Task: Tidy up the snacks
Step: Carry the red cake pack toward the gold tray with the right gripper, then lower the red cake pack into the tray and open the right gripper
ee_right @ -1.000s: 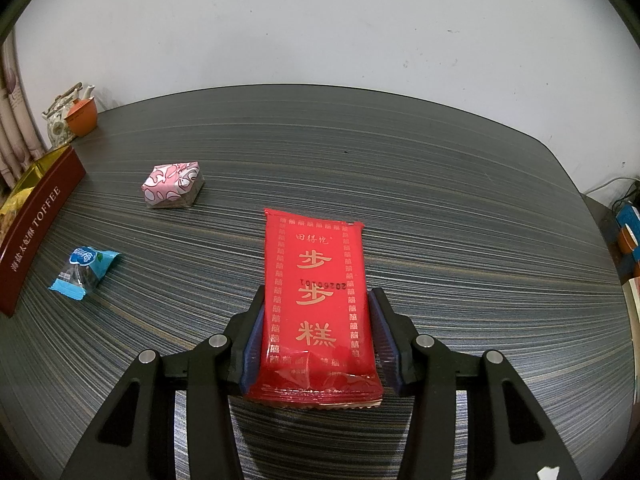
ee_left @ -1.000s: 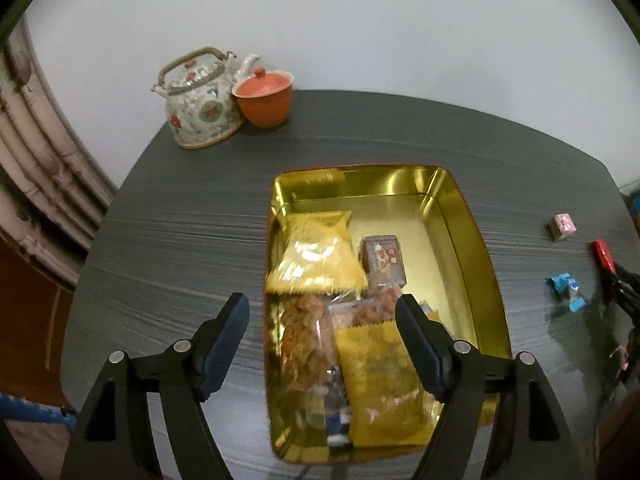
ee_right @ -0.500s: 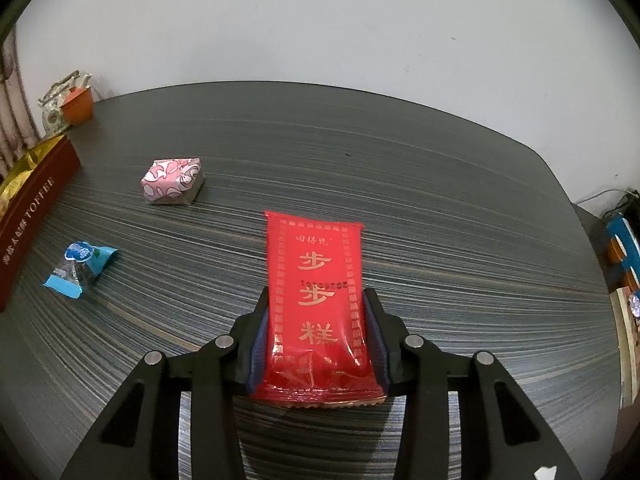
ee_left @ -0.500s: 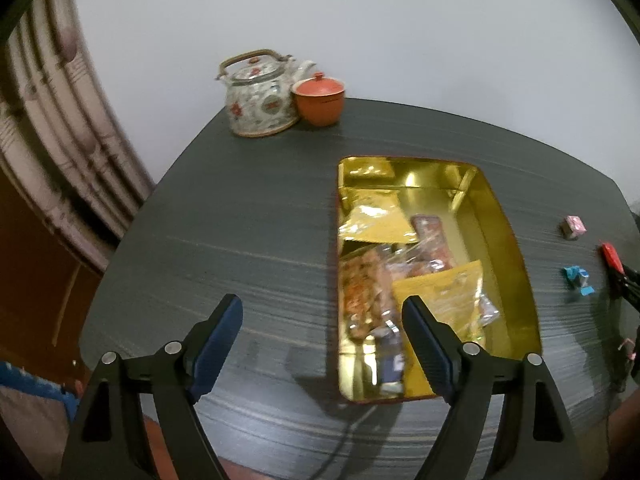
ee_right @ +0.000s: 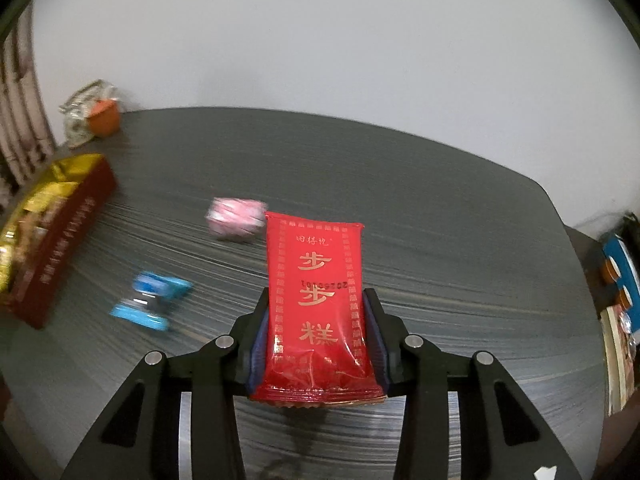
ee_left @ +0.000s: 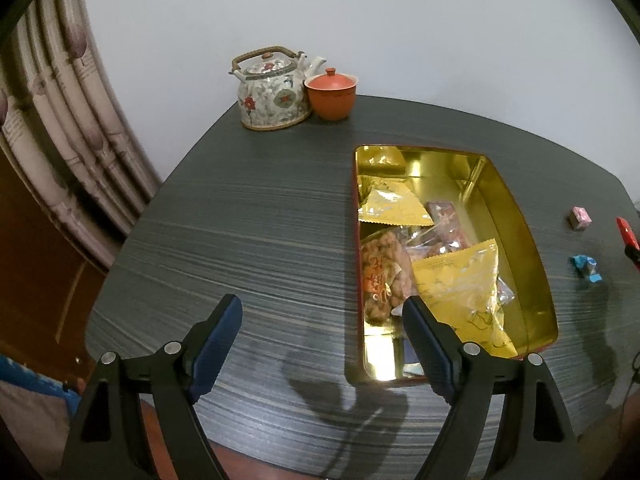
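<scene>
My right gripper (ee_right: 316, 344) is shut on a red snack packet (ee_right: 316, 300) with gold characters and holds it above the dark table. A pink wrapped candy (ee_right: 236, 222) and a blue wrapped candy (ee_right: 150, 300) lie on the table to its left. The gold-lined snack tin (ee_left: 516, 216) holds several yellow and clear snack packets (ee_left: 460, 280); it also shows in the right wrist view (ee_right: 64, 240) at the far left. My left gripper (ee_left: 320, 340) is open and empty, above the table near the tin's left front corner. The pink candy (ee_left: 580, 218) and blue candy (ee_left: 586, 268) lie right of the tin.
A floral teapot (ee_left: 272, 92) and an orange lidded cup (ee_left: 331, 94) stand at the table's far left corner. A curtain (ee_left: 52, 140) hangs at the left. Books and boxes (ee_right: 618, 300) sit beyond the table's right edge.
My right gripper has lifted the red packet off the table and swung towards the tin. My left gripper has drawn back and left from over the tin, staying open.
</scene>
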`<state>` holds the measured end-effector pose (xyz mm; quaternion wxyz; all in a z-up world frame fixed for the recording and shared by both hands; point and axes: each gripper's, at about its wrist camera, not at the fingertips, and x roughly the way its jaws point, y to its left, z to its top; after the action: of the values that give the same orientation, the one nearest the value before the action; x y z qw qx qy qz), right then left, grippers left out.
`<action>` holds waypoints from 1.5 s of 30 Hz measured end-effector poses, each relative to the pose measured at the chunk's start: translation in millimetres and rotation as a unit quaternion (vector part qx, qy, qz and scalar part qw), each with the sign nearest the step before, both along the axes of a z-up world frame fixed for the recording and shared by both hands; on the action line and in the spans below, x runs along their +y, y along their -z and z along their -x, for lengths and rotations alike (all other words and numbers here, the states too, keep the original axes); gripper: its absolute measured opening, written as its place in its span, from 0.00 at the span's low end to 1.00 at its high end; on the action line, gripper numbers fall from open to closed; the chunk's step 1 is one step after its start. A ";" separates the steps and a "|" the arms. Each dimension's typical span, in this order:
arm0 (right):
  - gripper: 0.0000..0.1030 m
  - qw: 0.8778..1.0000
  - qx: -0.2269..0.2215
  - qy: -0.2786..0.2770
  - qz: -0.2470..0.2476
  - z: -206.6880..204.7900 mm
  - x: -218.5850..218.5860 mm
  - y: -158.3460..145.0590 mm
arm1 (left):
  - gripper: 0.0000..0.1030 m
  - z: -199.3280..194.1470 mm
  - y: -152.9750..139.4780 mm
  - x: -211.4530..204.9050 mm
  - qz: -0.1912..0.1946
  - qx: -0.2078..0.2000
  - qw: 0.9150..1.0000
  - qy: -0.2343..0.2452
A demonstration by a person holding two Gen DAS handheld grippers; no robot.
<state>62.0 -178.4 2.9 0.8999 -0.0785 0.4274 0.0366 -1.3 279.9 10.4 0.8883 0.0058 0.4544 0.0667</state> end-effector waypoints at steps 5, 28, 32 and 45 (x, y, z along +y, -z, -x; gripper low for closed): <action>0.37 0.998 -0.017 -0.052 -0.015 9.9 48.2 -19.5 | 0.80 6.7 0.8 -2.4 -0.006 0.003 1.000 0.010; 0.37 0.976 0.015 -0.215 -0.029 29.8 247.6 -4.1 | 0.83 14.3 -5.8 10.3 0.000 -0.011 1.000 -0.010; 0.37 0.973 0.021 -0.227 -0.026 33.0 260.4 2.7 | 0.83 13.6 -4.4 12.0 -0.001 -0.009 1.000 -0.015; 0.37 0.971 0.026 -0.237 -0.028 23.1 286.5 15.1 | 0.83 13.7 -4.1 18.6 0.011 -0.008 0.999 -0.031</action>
<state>38.9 108.1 -12.2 0.8558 -0.1517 0.4189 0.2630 -15.0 298.5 14.5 0.8895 -0.0183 0.4478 0.0894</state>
